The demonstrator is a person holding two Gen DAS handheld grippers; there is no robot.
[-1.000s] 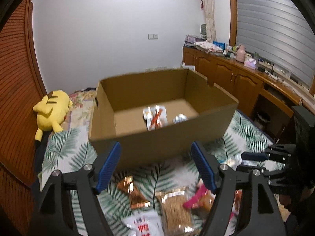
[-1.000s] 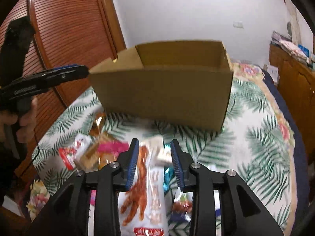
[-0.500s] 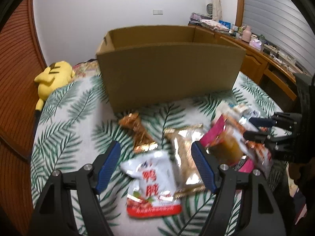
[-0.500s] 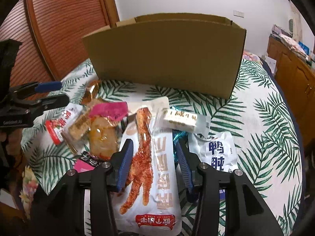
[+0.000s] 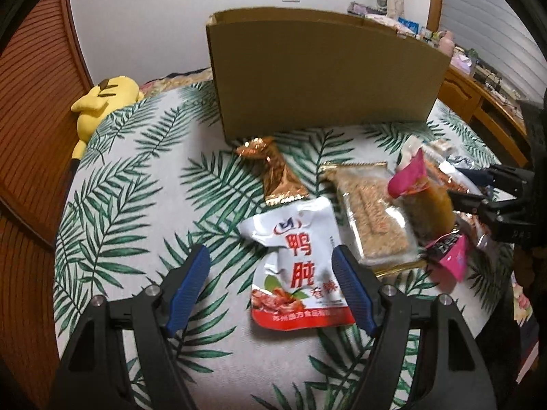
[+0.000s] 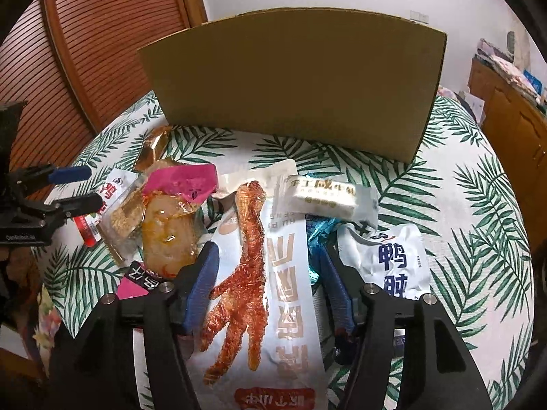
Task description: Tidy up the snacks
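Straddling chicken-foot packet (image 6: 273, 273), jaws opening

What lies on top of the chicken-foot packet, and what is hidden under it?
A white bar snack lies across the chicken-foot packet's upper right corner. Blue foil pokes out from underneath; the rest under it is covered.

I read 鸭肫 in big red characters on the white pouch (image 5: 301, 259) under my left camera, with smaller 香辣 beside its food picture. From the right camera, a second white pouch (image 6: 393, 266) carries 鸭肫 in blue. The chicken-foot pack (image 6: 273, 290) bears large gold characters, upside down to me; I cannot make them out. Print on the small white bar (image 6: 324, 196) is too blurred.
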